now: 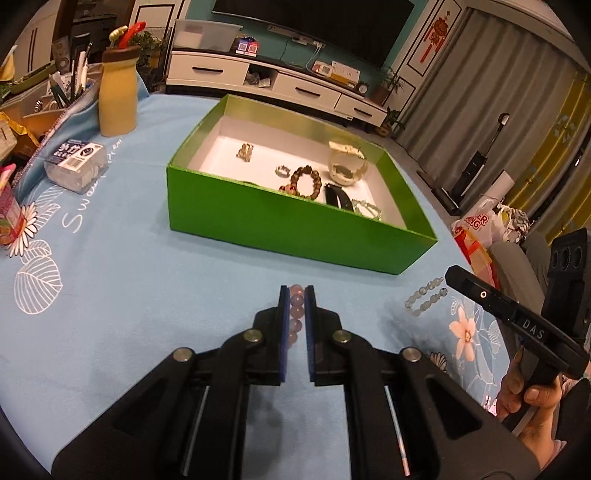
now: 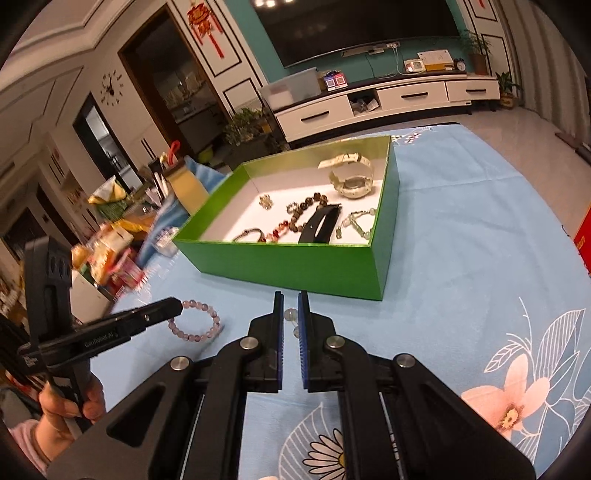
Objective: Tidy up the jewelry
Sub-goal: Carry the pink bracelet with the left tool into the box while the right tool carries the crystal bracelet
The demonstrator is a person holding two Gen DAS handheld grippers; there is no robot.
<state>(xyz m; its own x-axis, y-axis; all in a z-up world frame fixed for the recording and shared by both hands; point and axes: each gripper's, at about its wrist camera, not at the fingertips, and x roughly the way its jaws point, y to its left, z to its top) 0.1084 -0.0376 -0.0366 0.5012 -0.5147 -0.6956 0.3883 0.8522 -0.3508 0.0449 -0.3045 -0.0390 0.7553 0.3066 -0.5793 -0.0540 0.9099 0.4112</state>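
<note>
Left gripper (image 1: 296, 295) clamped pink bead bracelet (image 1: 296, 312); right gripper (image 2: 290, 301) pinched clear bead bracelet (image 2: 291, 319); both lifted, presumably bound for green box (image 1: 280, 225) at frame centre.

Teal wall (image 2: 258, 22) with dark television (image 2: 354, 26), white media cabinet (image 2: 388, 99), grey curtains (image 1: 491, 81), wall clock (image 2: 112, 88)

The left gripper (image 1: 296, 291) points toward 12 o'clock and downward, its blue pads (image 1: 283, 325) nearly together and clamped on a pink bracelet (image 2: 194, 319). The right gripper (image 2: 291, 297) also tilts down toward 12 o'clock, pads pinching a pale bracelet (image 1: 424, 297). A hand (image 1: 532, 387) grips the right handle at 4 o'clock in the left view; the other hand (image 2: 70, 402) shows at 8 o'clock in the right view.
</note>
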